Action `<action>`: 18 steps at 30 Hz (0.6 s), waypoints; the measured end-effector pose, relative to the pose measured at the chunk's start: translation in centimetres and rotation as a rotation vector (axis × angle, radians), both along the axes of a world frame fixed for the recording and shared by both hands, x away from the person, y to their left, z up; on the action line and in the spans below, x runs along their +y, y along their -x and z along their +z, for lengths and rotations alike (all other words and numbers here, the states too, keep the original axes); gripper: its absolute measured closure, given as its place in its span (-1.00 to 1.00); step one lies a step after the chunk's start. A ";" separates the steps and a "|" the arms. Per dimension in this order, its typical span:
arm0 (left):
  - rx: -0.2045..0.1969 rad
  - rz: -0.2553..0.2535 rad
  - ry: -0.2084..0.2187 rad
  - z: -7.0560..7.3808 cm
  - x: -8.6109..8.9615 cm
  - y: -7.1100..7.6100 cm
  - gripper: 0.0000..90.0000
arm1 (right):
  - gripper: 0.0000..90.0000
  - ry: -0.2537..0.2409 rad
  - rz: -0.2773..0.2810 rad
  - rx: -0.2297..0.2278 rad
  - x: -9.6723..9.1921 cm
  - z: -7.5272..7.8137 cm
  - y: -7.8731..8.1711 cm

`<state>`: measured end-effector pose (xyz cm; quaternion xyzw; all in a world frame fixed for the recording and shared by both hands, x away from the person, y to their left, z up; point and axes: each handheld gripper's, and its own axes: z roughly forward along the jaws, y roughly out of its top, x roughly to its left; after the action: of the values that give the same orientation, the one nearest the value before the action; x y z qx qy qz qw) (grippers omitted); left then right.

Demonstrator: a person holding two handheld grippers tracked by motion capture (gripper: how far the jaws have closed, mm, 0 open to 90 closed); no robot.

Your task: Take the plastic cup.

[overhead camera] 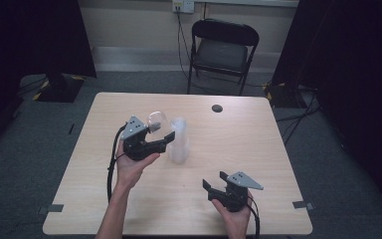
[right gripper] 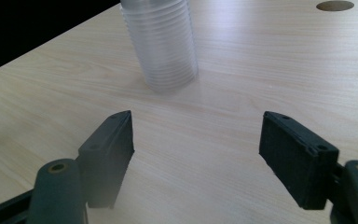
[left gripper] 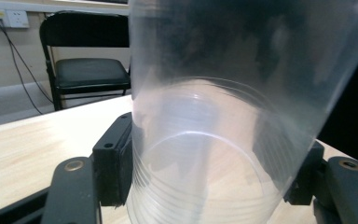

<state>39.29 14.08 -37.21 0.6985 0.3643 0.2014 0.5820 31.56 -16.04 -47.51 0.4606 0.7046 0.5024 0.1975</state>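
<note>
held cup: clear thin plastic cup (left gripper: 214, 140), tapered, ribbed rings near the rim, lying tilted with its open mouth toward the left gripper view's camera; in the high view it sits at centre-left of the frame (overhead camera: 156, 119), off the tabletop.
left gripper (overhead camera: 163, 142): black jaws closed onto the cup's two side walls, pads pressing the plastic; grey three-cornered plate on top, cable trailing down the frame.
cup stack: frosted-looking nested clear cups (overhead camera: 178, 142), upright, ribbed rims stacked close; stands at frame centre, just beside the left gripper's jaw tips; in the right gripper view at top centre (right gripper: 161, 42).
right gripper (overhead camera: 214, 181): lower right of frame, jaws spread wide, nothing between them, bare wood below; well apart from the stack.
table (overhead camera: 238, 139): pale wood-grain laminate, rounded corners, smooth matte; round dark cable hole (overhead camera: 217, 108) near the far edge.
open room: right half and far strip of the tabletop free; near edge close behind both hands.
surround: black folding chair (overhead camera: 222, 50) past the far edge, wall socket (overhead camera: 183, 5) above it, grey carpet.
writing: none legible.
</note>
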 end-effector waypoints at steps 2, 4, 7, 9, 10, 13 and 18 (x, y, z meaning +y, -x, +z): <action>0.005 0.003 -0.010 -0.4 -0.1 0.3 -0.25 | -0.42 -0.004 0.006 -0.004 0.0 0.0 0.0; 0.013 -0.003 -0.001 -0.8 -0.2 0.7 -0.25 | -0.42 -0.002 0.012 -0.005 0.2 0.1 0.0; 0.026 -0.017 0.018 -1.3 -0.2 1.3 -0.26 | -0.40 0.000 0.022 -0.008 0.3 0.1 0.0; 0.036 -0.027 0.024 -1.7 -0.2 1.7 -0.26 | -0.39 0.001 0.029 -0.010 0.5 0.2 0.0; 0.040 -0.026 0.029 -1.8 -0.2 1.9 -0.26 | -0.38 0.001 0.032 -0.010 0.5 0.2 0.1; 0.041 -0.038 0.026 -2.3 -0.1 2.3 -0.26 | -0.33 -0.003 0.043 -0.017 0.7 0.3 0.1; 0.054 -0.080 0.021 -2.9 -0.3 3.1 -0.26 | -0.31 0.025 0.062 -0.046 1.1 0.4 0.2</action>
<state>36.17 13.74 -40.13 0.7115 0.3537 0.1555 0.5869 31.31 -14.97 -47.15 0.4243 0.7201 0.5098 0.2039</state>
